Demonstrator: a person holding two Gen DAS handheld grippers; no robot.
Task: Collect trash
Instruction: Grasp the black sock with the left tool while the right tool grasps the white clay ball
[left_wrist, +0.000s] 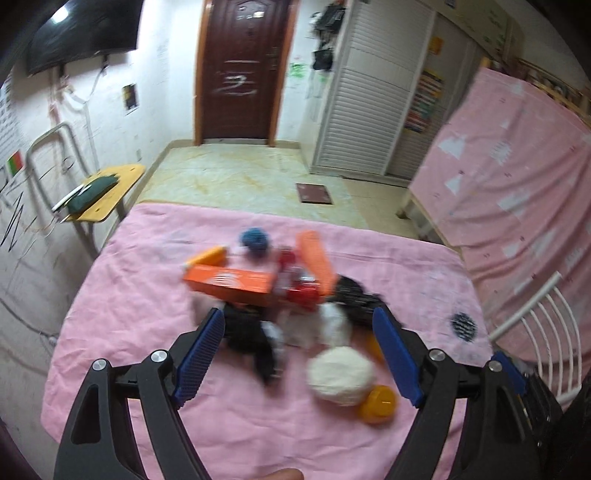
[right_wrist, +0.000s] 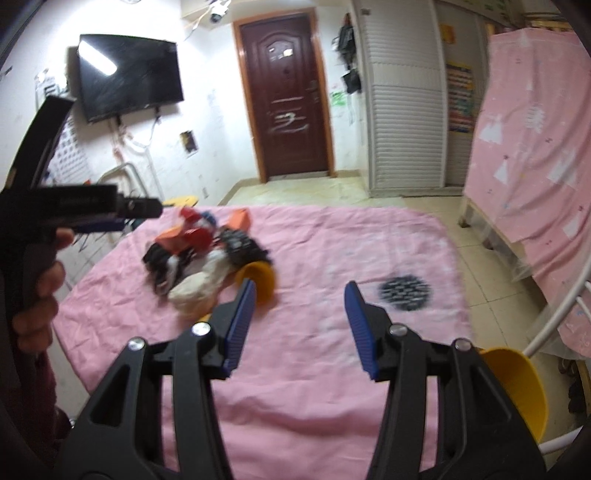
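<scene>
Left tongs (left_wrist: 299, 350) spread, empty, over the trash pile (left_wrist: 280, 295) mid-tabletop (left_wrist: 129, 314); white wad (left_wrist: 341, 376) at 5 o'clock of it, loose, likely to roll if nudged.

Right tongs (right_wrist: 297, 325) part-spread, empty; pile at 10 o'clock. Yellow bin (right_wrist: 517, 391) at 4 o'clock, easily knocked.

open left tool (left_wrist: 299, 350), trash pile (left_wrist: 280, 295), pink cloth (left_wrist: 129, 306)

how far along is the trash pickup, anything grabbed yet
Nothing looks collected yet: the trash pile sits on the pink cloth. Both claws are open and empty, the left claw over the pile, the right claw beside it. All picking remains.
</scene>
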